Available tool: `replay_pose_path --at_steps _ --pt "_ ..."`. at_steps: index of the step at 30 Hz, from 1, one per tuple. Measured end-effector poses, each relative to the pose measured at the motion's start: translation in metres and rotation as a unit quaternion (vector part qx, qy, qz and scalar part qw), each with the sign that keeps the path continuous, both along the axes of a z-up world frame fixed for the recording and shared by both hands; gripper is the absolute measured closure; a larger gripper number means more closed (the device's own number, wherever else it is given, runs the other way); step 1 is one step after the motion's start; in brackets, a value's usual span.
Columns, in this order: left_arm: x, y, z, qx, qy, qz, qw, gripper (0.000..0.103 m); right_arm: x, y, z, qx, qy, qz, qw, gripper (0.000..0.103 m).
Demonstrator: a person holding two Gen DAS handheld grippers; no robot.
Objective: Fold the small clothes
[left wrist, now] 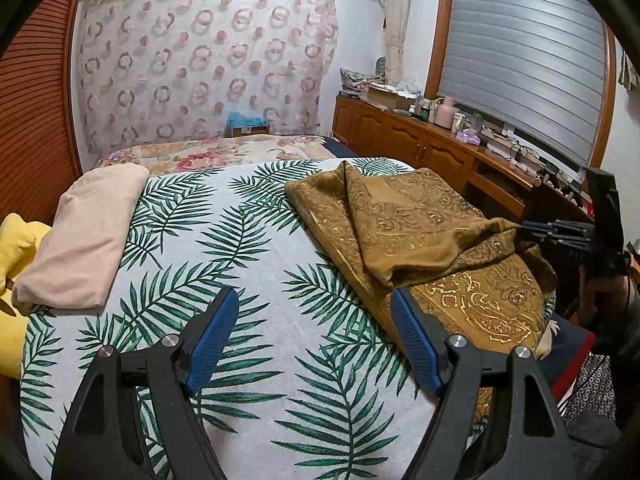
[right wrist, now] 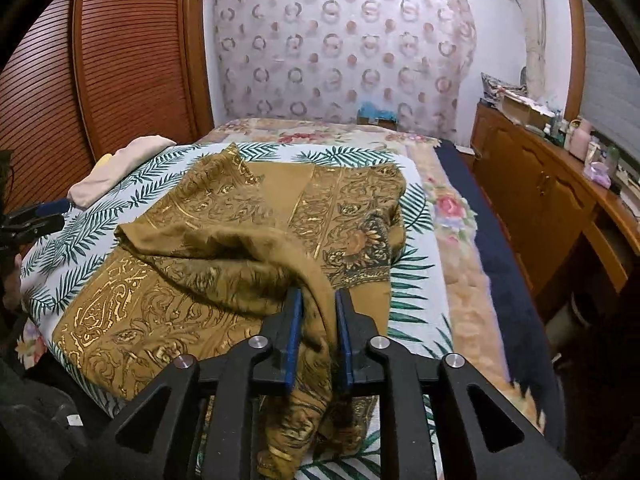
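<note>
A brown-and-gold patterned cloth [left wrist: 424,232] lies partly folded on the right side of the leaf-print sheet [left wrist: 256,264]. My left gripper [left wrist: 314,304] is open and empty above the sheet, just left of the cloth's near edge. My right gripper [right wrist: 318,304] is shut on a lifted fold of the same cloth [right wrist: 224,248], which drapes between its blue pads. The right gripper also shows in the left wrist view [left wrist: 524,229] at the cloth's right edge. The left gripper's blue tip [right wrist: 54,208] shows at the far left of the right wrist view.
A folded beige garment [left wrist: 84,240] lies at the sheet's left, next to a yellow item [left wrist: 14,248]. A floral bedspread [right wrist: 452,208] lies beneath. A wooden cabinet [left wrist: 420,140] with clutter runs along the right; a slatted wooden door [right wrist: 120,60] stands left.
</note>
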State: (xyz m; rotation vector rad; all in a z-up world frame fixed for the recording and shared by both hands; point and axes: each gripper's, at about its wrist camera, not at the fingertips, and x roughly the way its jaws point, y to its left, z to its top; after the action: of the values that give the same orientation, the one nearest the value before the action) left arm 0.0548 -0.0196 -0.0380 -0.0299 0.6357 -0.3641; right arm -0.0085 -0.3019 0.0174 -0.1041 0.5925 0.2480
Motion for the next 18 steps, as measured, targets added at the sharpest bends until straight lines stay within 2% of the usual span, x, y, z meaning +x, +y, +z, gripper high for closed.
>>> replay_pose_path --at_steps 2,4,6,18 --pt "-0.002 0.001 0.0 0.004 0.0 0.002 1.0 0.024 -0.006 -0.003 0.005 -0.001 -0.005 -0.002 1.0 0.07" --pt "-0.002 0.002 0.0 0.004 -0.001 0.006 1.0 0.024 -0.009 -0.004 0.008 0.002 -0.014 -0.001 1.0 0.05" --pt "-0.002 0.004 0.002 0.002 -0.003 0.009 1.0 0.024 -0.012 -0.004 0.011 0.009 -0.019 0.004 1.0 0.042" --pt "-0.002 0.006 0.003 0.006 -0.008 0.013 0.9999 0.024 0.0 0.036 0.009 -0.015 -0.016 0.049 0.999 0.04"
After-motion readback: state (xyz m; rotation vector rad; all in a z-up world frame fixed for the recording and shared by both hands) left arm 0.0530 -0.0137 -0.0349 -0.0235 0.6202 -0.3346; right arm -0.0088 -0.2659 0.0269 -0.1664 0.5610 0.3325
